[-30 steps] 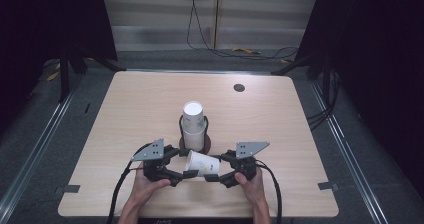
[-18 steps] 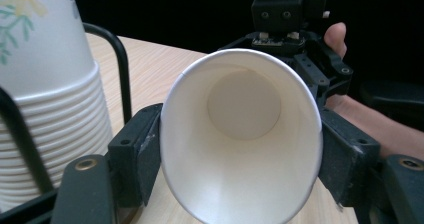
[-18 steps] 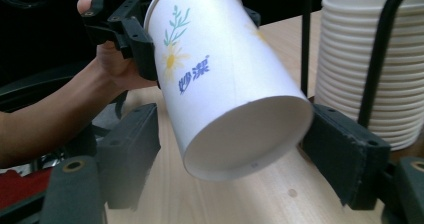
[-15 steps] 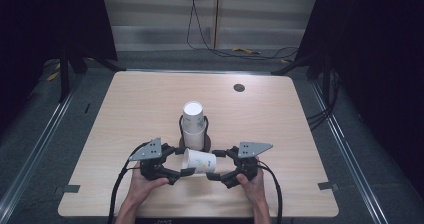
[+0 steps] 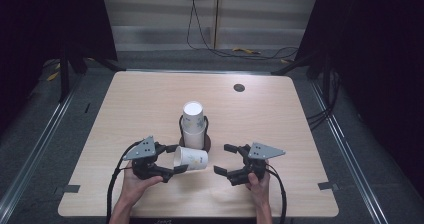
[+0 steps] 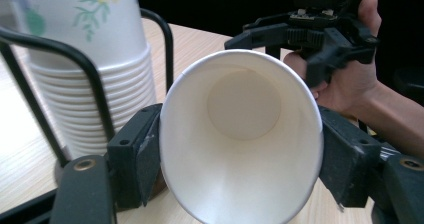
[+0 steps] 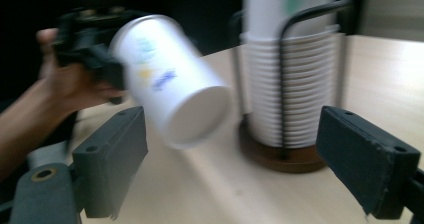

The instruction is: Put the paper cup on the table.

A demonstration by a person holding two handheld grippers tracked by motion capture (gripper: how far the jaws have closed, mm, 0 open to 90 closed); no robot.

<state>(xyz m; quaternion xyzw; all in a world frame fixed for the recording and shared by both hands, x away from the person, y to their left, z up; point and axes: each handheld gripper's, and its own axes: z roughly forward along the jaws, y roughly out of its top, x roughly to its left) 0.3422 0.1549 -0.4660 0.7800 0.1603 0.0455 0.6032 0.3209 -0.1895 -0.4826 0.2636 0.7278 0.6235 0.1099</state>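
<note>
The left claw (image 5: 174,159) is clamped on a paper cup (image 5: 191,158), holding it on its side just above the table (image 5: 280,114), its open mouth toward the left hand. The right claw (image 5: 223,159) stands apart with nothing between its jaws, which have just been opening, a little way from the cup's base. Behind the cup, a stack of cups (image 5: 193,124) stands upright in a wire holder (image 5: 206,126).

Pale wood table (image 5: 150,99) on grey floor (image 5: 60,114) (cables (image 5: 235,46) behind), dark surroundings, light wall panels (image 5: 155,14).
</note>
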